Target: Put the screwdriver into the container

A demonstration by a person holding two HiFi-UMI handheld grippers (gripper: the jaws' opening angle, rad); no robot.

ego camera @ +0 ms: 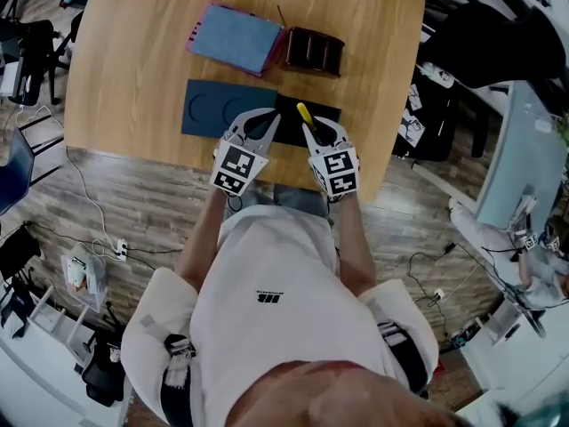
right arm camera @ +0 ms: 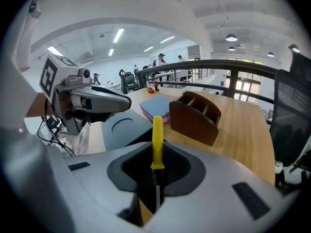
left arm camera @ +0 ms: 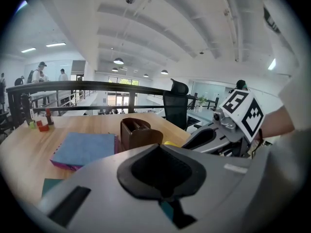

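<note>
My right gripper (ego camera: 318,130) is shut on a screwdriver (ego camera: 305,114) with a yellow handle, held above the table's near edge. In the right gripper view the yellow handle (right arm camera: 157,135) points forward out of the jaws and the thin shaft runs back between them. The container (ego camera: 314,50), a brown wooden organizer with open compartments, stands farther back on the table and appears ahead of both grippers (right arm camera: 194,116) (left arm camera: 138,132). My left gripper (ego camera: 268,115) hovers just left of the right one, jaws together with nothing in them (left arm camera: 160,178).
A blue pad with a pink edge (ego camera: 236,38) lies left of the container. A dark blue mat with round recesses (ego camera: 227,107) and a black mat (ego camera: 322,111) lie under the grippers. Small red and green items (left arm camera: 41,125) sit at the far left corner.
</note>
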